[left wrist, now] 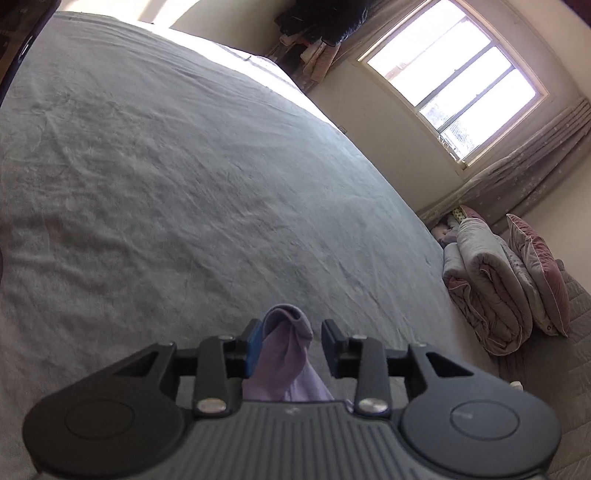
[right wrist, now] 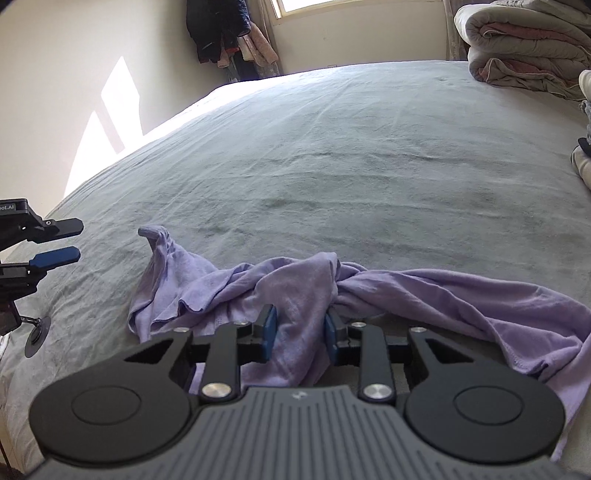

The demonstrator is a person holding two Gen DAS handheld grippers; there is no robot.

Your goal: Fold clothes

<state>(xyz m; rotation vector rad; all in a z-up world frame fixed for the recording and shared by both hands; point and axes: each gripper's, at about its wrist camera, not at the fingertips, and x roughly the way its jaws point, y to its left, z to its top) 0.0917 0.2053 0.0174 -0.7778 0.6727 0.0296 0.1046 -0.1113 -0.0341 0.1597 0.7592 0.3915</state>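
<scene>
A crumpled lilac garment point(right wrist: 295, 291) lies on the grey bed sheet point(right wrist: 369, 166) near the front edge. My right gripper point(right wrist: 300, 334) is open, its jaws standing on either side of a raised bunch of the cloth. In the left wrist view a fold of the same lilac garment point(left wrist: 286, 354) stands between the open jaws of my left gripper point(left wrist: 290, 345), leaning against the left blue pad point(left wrist: 254, 350) with a gap on the right side. The left gripper also shows at the left edge of the right wrist view point(right wrist: 61, 240), open, beside the garment's raised tip.
A folded quilt point(left wrist: 491, 291) and a pink pillow point(left wrist: 539, 273) lie at the bed's right end; the quilt also shows in the right wrist view point(right wrist: 528, 40). A window point(left wrist: 454, 77) and hanging clothes point(right wrist: 221, 29) are on the far wall.
</scene>
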